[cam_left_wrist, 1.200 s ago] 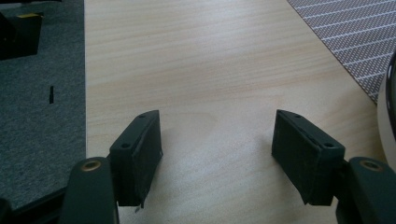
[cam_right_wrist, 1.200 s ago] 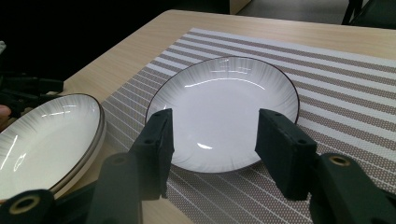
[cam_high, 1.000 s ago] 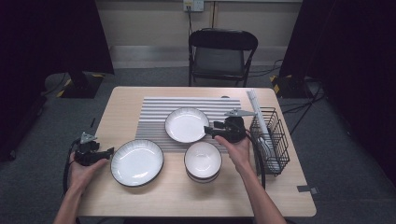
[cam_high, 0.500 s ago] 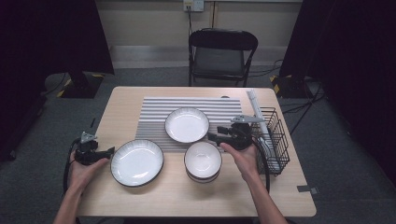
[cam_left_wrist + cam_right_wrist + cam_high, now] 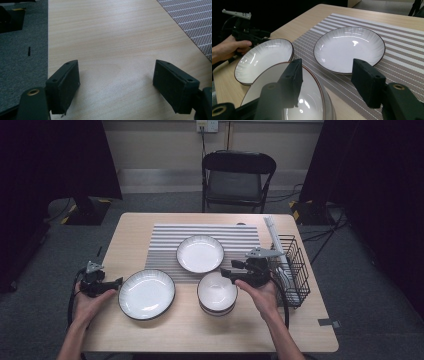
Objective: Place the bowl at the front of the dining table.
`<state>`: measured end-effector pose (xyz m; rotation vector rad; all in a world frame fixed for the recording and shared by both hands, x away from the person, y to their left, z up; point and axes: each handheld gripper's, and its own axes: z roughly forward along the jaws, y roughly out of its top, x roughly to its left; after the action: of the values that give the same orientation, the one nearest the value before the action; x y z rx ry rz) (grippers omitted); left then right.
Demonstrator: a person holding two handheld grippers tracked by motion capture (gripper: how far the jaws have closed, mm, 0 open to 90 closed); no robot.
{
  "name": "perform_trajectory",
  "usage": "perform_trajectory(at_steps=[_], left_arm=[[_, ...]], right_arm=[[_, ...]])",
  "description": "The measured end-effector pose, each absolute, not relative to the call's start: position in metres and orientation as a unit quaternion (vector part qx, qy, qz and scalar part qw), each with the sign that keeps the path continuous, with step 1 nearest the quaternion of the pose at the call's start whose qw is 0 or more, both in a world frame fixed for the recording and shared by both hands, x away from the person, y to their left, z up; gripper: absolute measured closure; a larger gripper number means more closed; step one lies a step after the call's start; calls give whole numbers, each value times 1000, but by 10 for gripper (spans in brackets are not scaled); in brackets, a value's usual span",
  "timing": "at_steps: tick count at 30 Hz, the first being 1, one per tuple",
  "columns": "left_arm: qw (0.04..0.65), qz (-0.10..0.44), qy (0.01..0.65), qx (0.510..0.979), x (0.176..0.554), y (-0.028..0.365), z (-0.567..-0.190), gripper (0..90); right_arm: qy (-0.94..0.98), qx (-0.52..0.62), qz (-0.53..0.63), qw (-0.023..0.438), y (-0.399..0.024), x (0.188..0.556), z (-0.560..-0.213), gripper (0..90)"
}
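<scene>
A white plate with a dark rim (image 5: 146, 294) lies on the bare table at the front left. My left gripper (image 5: 116, 282) rests just left of its rim; its jaws have just been opening and stand open (image 5: 116, 82) over bare wood with nothing between them. A second plate (image 5: 200, 253) sits on the striped mat (image 5: 165, 235). A stack of white bowls (image 5: 217, 292) stands in front of it. My right gripper (image 5: 226, 272) hovers open over the far right rim of the bowls (image 5: 312, 105), empty, with the mat's plate (image 5: 349, 48) ahead of it.
A black wire basket (image 5: 295, 270) stands at the table's right edge, close behind my right hand, with a white strip leaning on it. A black folding chair (image 5: 237, 175) is beyond the far edge. Grey carpet (image 5: 22, 62) borders the table's left side.
My right gripper has drawn back from the right rim of the plate on the mat, moving right and toward me, and now sits above the bowls. The left hand has stayed put.
</scene>
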<state>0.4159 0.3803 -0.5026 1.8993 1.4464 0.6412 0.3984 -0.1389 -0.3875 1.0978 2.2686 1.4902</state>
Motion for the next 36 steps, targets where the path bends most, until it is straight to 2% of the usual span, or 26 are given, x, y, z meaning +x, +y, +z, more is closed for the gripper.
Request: perform_trajectory(at_steps=[13,17,26,36], left_arm=[[330,244,551,726,417,381,-503,203],[330,244,551,726,416,381,-503,204],[330,244,551,727,416,381,-503,203],[331,244,551,726,417,381,-503,204]], right_arm=[[793,363,480,96,-131,402,-397,459],[802,353,474,93,-129,404,-399,548],[814,335,466,92,-127,402,-402,679],[826,327,453,77,-128,405,-411,763]])
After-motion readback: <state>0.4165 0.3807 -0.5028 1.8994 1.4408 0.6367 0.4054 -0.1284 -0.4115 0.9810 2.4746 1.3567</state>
